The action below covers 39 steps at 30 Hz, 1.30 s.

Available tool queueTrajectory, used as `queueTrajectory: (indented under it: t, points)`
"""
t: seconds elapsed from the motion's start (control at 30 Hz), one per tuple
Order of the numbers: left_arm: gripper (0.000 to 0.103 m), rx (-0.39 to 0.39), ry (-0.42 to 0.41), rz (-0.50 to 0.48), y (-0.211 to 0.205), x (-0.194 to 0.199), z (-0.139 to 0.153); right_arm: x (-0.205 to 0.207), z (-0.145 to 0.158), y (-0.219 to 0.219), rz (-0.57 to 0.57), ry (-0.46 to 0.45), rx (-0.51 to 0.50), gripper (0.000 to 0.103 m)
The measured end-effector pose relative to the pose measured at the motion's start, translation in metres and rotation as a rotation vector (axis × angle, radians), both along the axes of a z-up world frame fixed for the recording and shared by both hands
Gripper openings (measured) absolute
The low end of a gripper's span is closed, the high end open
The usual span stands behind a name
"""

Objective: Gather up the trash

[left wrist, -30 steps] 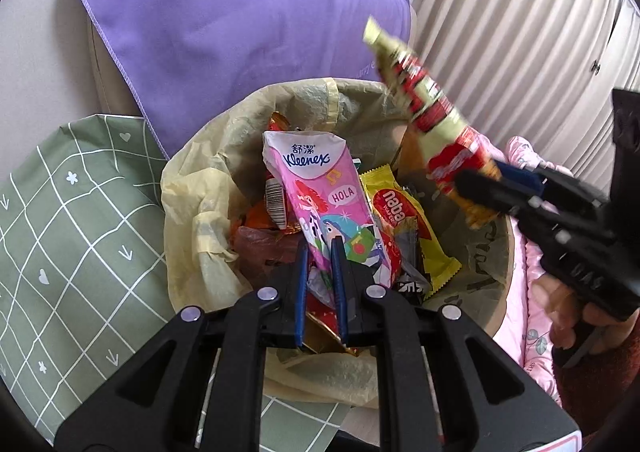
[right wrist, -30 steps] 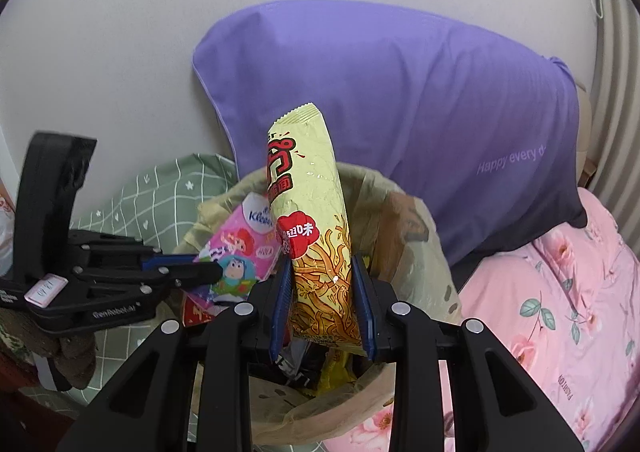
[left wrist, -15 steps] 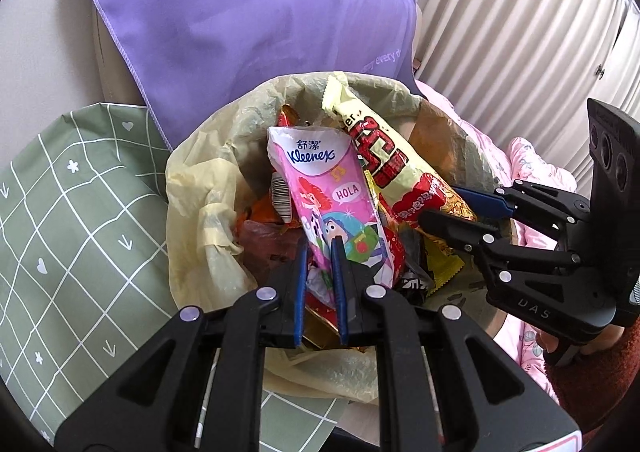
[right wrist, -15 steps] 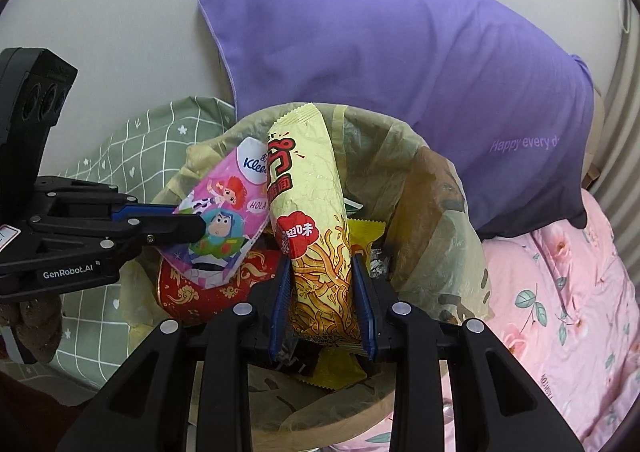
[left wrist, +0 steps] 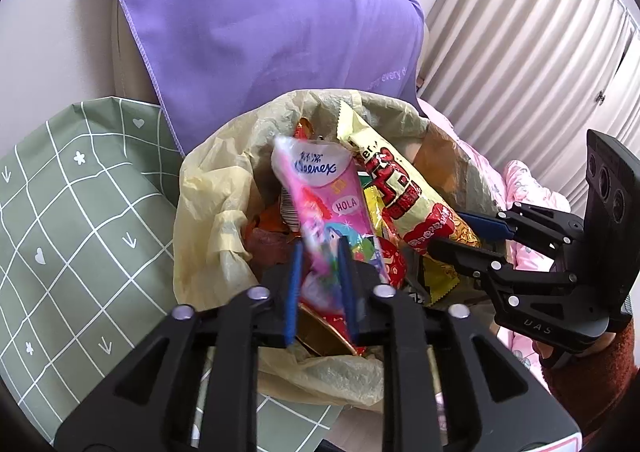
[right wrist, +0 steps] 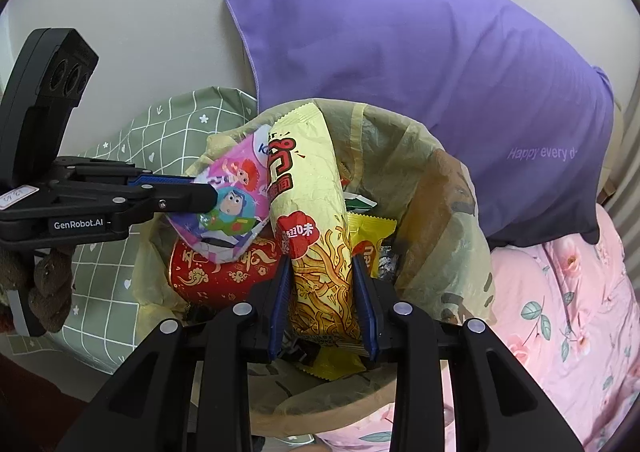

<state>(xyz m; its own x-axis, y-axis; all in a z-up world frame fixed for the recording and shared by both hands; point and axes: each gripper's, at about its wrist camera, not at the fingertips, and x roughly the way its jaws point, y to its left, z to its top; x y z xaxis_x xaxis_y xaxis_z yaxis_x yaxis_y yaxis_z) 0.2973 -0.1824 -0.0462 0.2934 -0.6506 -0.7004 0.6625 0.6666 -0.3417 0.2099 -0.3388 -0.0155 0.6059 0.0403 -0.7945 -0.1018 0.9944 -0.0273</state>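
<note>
**Both wrappers lowered into the lined bin; left jaws parting**

The left gripper (left wrist: 320, 252) has just been opening: its jaws now stand apart on either side of the pink Kleenex pack (left wrist: 320, 187), which is blurred and leans over the trash in the bin liner (left wrist: 208, 187). A second ago the pack sat pinched between narrow jaws. The right gripper (right wrist: 322, 264) has been opening slightly, yet its pads still flank and touch the yellow noodle-snack wrapper (right wrist: 308, 179). That wrapper, earlier raised above the rim, now stands inside the liner beside the pack, above a red cup (right wrist: 216, 276). A purple pillow (right wrist: 400, 51) lies behind the bin.
</note>
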Motion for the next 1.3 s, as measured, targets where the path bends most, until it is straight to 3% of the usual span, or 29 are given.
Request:
queueTrajectory:
  t: [0.07,0.23,0.43,0.6,0.83,0.93,1.1,1.3]
  points:
    - [0.024,-0.012,0.007,0.002,0.003,0.001,0.002,-0.001,0.0,0.003,0.009,0.001,-0.001,0.042]
    - [0.034,-0.063,-0.033,0.083,0.023,-0.007,0.016,-0.007,0.003,0.004,-0.002,-0.031,-0.017,0.054]
    - [0.05,-0.058,-0.157,0.216,0.071,-0.053,0.036,-0.033,0.022,-0.003,-0.049,-0.138,0.077,0.055]
    - [0.059,-0.014,-0.175,0.379,0.117,-0.103,0.037,-0.066,0.042,0.022,-0.012,-0.194,0.172,0.055]
    - [0.059,0.165,-0.255,0.652,0.182,-0.194,0.05,-0.123,0.06,0.084,0.128,-0.238,0.204,0.055]
    - [0.059,0.155,-0.258,0.728,0.209,-0.232,0.06,-0.146,0.063,0.11,0.17,-0.246,0.215,0.055]
    - [0.059,0.237,-0.322,0.872,0.23,-0.293,0.075,-0.188,0.07,0.144,0.24,-0.265,0.241,0.055]
    - [0.059,0.235,-0.3,0.934,0.247,-0.339,0.083,-0.223,0.072,0.169,0.283,-0.246,0.226,0.055]
